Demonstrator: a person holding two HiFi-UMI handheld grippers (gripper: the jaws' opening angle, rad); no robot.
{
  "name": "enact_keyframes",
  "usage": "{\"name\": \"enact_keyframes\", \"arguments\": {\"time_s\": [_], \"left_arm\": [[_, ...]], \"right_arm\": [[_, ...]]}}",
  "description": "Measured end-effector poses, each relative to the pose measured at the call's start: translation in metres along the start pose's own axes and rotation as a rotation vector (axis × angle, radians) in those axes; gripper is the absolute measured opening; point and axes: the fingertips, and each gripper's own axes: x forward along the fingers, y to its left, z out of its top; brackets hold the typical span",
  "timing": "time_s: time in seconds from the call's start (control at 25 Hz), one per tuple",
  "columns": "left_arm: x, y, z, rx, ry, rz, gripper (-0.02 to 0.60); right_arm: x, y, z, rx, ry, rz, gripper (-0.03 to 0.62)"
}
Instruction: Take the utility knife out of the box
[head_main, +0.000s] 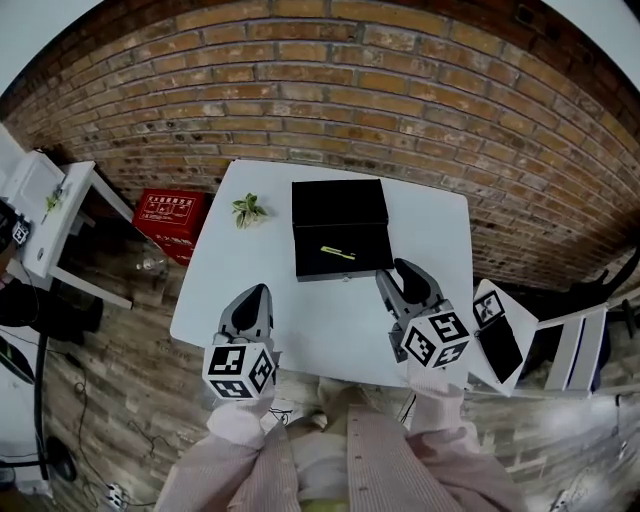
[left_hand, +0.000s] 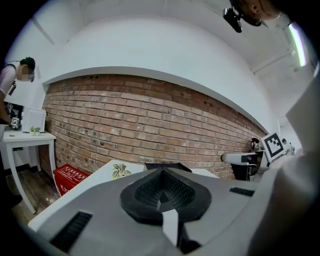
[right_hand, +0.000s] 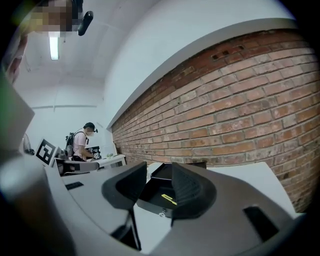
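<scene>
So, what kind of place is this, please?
Likely an indoor workroom or lab: a brick wall, a plain white table holding an open black box, and another person busy at a second table.

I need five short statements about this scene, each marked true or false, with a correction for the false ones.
1. The box is open. True.
2. The knife lies on the table outside the box. False: it lies inside the box.
3. The right gripper has its jaws apart. True.
4. The left gripper holds the knife. False: its jaws are together with nothing between them.
5. In the head view, the plant stands to the right of the box. False: it stands to the left of the box.
</scene>
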Motion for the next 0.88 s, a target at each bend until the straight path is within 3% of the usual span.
{"name": "enact_keyframes", "arguments": {"time_s": [0.88], "left_arm": [[0.09,0.024,-0.03,-0.066,0.138,0.046,-0.008]], "right_arm": [[0.106,-0.011,-0.05,-0.119,0.338,0.294,0.16]]}}
